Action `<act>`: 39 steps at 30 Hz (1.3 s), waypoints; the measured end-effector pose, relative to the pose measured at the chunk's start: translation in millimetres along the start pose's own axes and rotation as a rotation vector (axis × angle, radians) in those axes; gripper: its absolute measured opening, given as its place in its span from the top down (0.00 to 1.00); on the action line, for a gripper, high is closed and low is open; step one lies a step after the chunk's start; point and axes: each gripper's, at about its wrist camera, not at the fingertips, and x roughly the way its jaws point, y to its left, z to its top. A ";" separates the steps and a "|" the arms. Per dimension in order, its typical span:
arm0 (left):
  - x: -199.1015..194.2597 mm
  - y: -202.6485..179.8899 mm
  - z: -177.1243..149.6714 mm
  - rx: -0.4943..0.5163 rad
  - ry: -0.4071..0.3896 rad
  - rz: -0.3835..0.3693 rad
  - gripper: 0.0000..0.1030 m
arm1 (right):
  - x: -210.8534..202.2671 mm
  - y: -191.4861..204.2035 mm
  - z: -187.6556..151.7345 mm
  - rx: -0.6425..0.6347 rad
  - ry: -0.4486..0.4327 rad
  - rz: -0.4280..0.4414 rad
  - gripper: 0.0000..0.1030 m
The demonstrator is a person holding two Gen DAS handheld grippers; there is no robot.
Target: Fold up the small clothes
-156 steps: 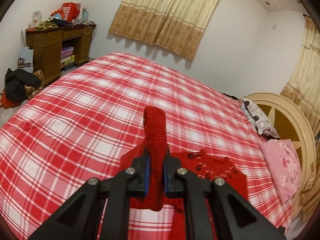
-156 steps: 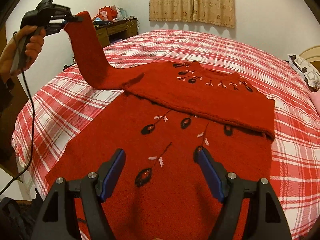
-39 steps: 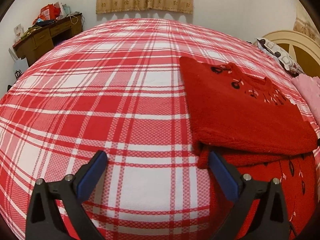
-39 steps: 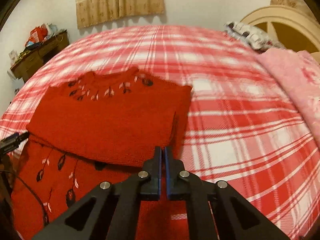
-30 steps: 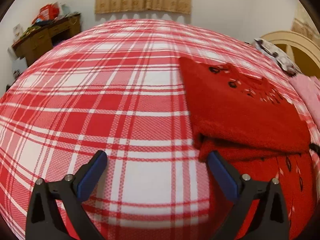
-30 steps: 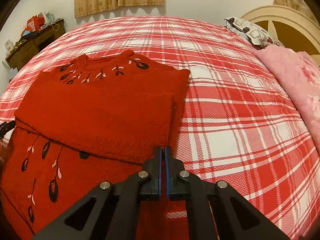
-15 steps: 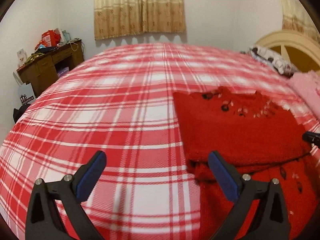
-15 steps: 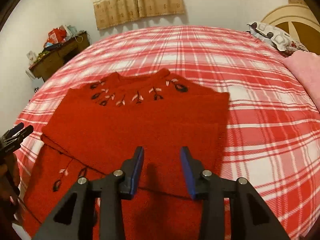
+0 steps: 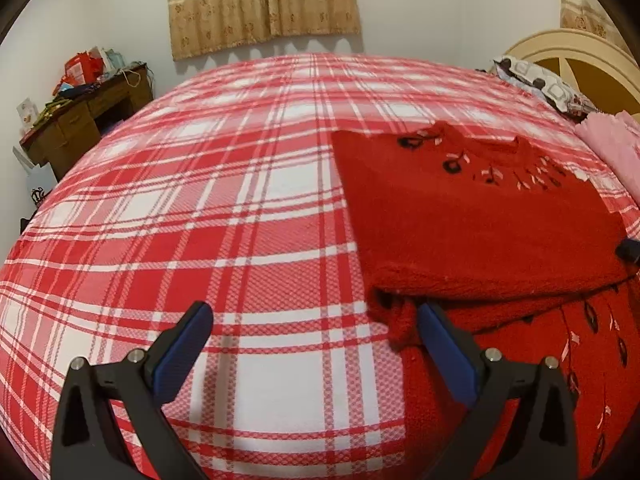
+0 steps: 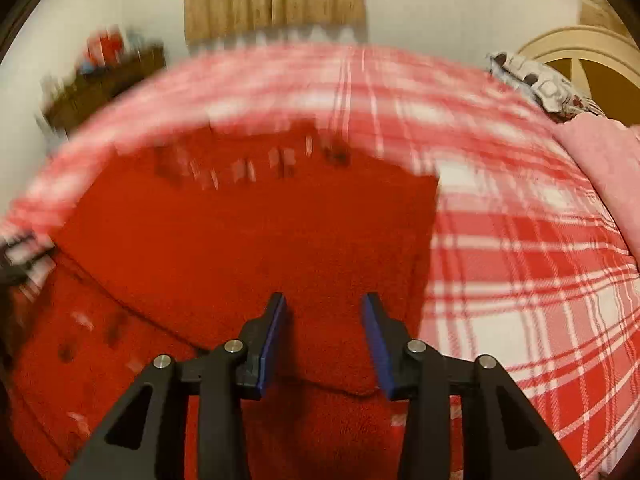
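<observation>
Your left gripper point(image 9: 312, 344) tilts down over the bed point(image 9: 240, 208), jaws spread wide with nothing between them, its right finger point(image 9: 448, 356) just beside the sweater's near-left corner. Your right gripper point(image 10: 325, 336) tilts down too, jaws partly apart after just opening, hovering over the red sweater point(image 10: 248, 248) and clamping nothing; the folded edge runs under its fingertips.

The left view is sharp: the sweater point(image 9: 472, 232) lies on the plaid bedspread, upper part folded over the lower, dark leaf embroidery at the neckline. The right view is smeared with motion, so the dark shape at its left edge is probably your other gripper, though that's hard to confirm.

Around you: a wooden desk point(image 9: 80, 124) piled with clutter by the wall, curtains point(image 9: 260, 0) behind, a patterned pillow point(image 9: 540, 84) and pink blanket point(image 10: 604, 168) near the headboard point(image 9: 576, 56).
</observation>
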 end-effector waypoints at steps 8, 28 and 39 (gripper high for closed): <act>-17.0 -0.3 -11.3 0.001 -0.012 0.012 0.00 | -15.1 -13.2 -9.9 0.109 -0.052 0.053 0.57; -54.8 -12.4 -30.7 0.016 -0.033 -0.037 0.00 | -44.3 7.7 -46.8 0.099 -0.011 0.096 0.44; -69.9 -22.0 -43.4 0.026 -0.037 -0.052 0.00 | -57.8 7.6 -62.5 0.127 -0.016 0.116 0.43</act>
